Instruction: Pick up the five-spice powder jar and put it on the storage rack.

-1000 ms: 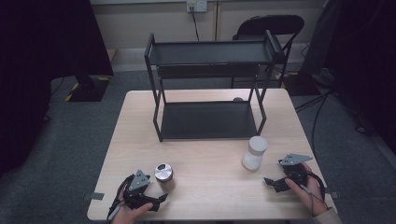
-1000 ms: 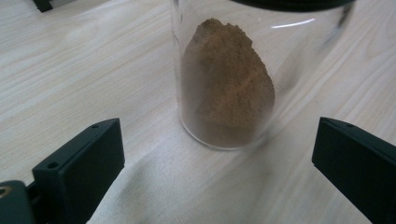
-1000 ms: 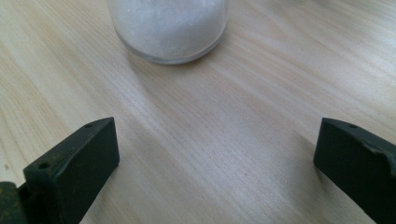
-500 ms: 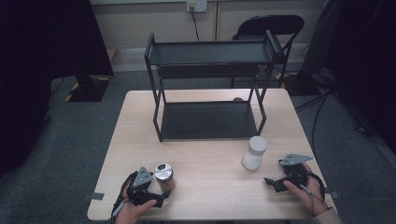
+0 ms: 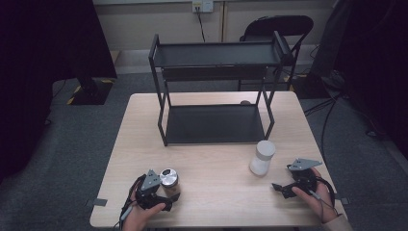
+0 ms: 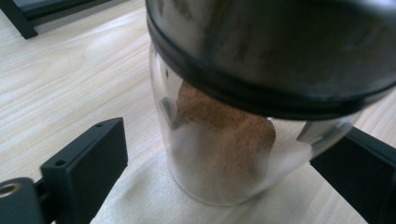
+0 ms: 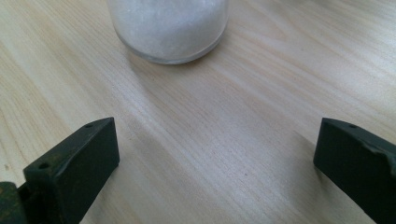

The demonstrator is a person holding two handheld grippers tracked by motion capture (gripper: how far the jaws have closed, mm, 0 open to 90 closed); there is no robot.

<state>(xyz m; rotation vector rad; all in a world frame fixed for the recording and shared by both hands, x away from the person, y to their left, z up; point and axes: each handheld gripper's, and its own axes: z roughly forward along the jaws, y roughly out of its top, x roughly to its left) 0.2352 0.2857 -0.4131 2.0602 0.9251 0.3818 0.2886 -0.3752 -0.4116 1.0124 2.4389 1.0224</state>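
A glass jar (image 5: 168,179) with a silver lid and brown powder inside (image 6: 224,140) stands near the table's front left. My left gripper (image 5: 160,193) is open, with one jaw on each side of the jar's lower body (image 6: 219,161). The left jaw stands clear of the glass and the right jaw is close against it. A white jar (image 5: 262,158) holding white powder (image 7: 168,28) stands at the front right. My right gripper (image 5: 283,187) is open just right of that jar, with bare tabletop between its jaws (image 7: 215,149).
A black two-tier metal rack (image 5: 215,72) stands at the back middle of the wooden table (image 5: 216,202); both its shelves are bare. A black chair (image 5: 279,26) is behind the table. Cables lie on the floor to the right.
My left gripper has slid a little to the right, bringing its jaws around the brown-powder jar. The right gripper has hardly moved.
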